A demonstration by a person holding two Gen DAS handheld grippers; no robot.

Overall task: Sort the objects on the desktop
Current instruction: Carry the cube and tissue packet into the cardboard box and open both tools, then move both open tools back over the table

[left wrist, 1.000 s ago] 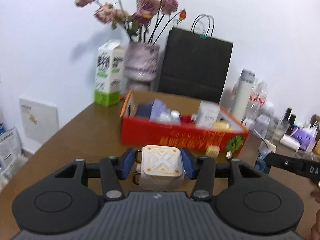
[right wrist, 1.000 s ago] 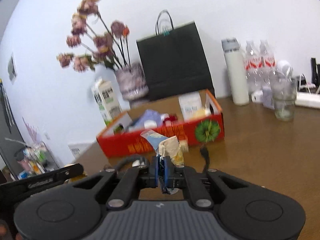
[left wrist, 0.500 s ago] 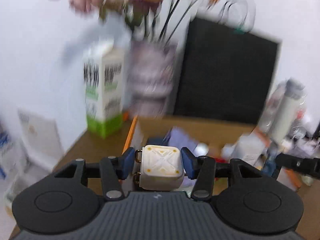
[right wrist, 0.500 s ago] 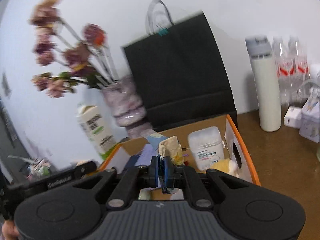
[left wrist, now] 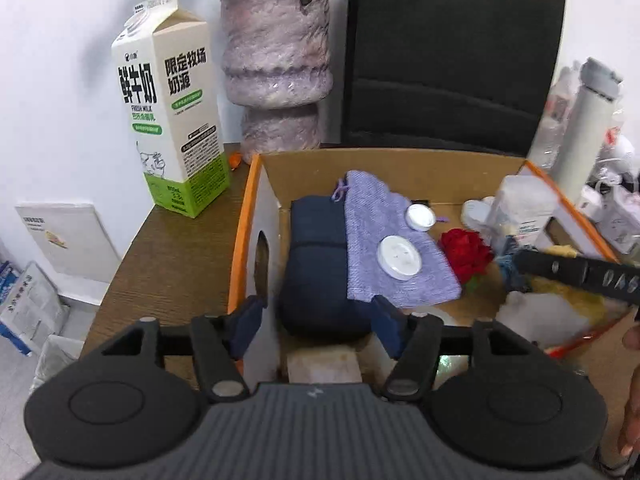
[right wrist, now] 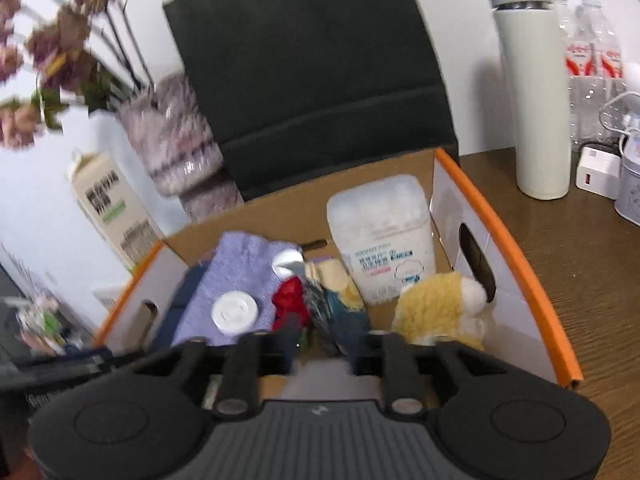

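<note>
Left gripper (left wrist: pixel 316 322) jaws opening over the cardboard box (left wrist: pixel 244 240), nothing gripped; white cube (left wrist: pixel 322 364) sits just below the pads.

The right gripper (right wrist: pixel 320 350) was held over the near edge of an orange-rimmed cardboard box (right wrist: pixel 516 240), its jaws opening with nothing pressed between the pads. Just beyond them a crumpled wrapper (right wrist: pixel 336 300) was seen lying in the box, between a red flower (right wrist: pixel 290 300) on the left and a yellow plush toy (right wrist: pixel 440 308) on the right. A white plastic container (right wrist: pixel 382 236) was stood at the far right of the box.
</note>
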